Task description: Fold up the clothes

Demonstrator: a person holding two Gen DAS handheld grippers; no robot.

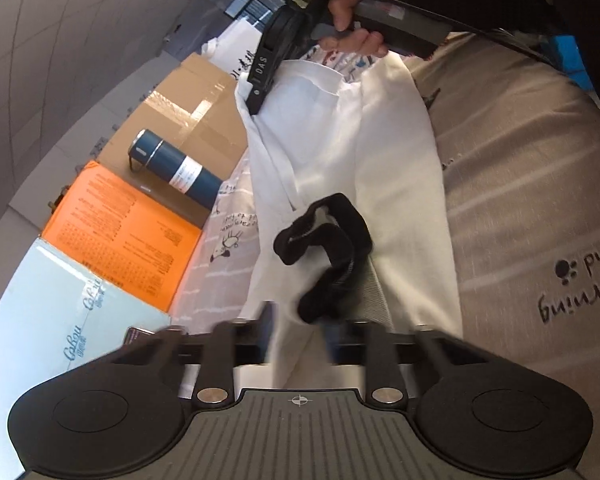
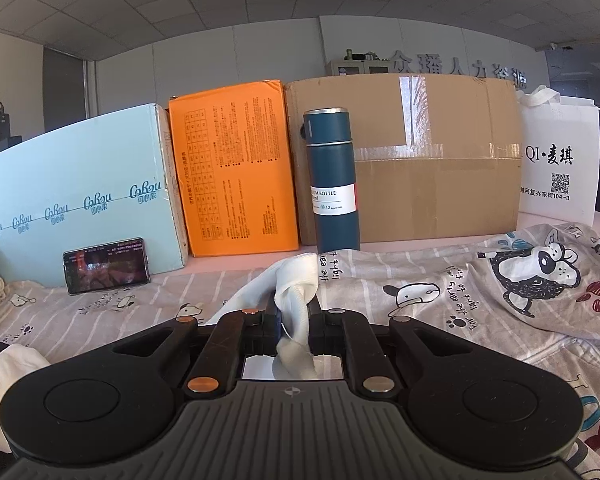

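so the white garment is hanging stretched between both tools above the printed sheet, probably to straighten it for a fold; right tool is pinching one end; left tool is gripping the other, looks clamped though blurry

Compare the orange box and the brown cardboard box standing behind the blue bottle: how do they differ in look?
The orange box is bright orange and covered in printed text and tables; the brown cardboard box is plain brown, sealed with shiny clear tape. The orange box is narrower, the cardboard box much wider. The blue bottle stands before the cardboard box's left end, not the orange one. Both stand side by side.
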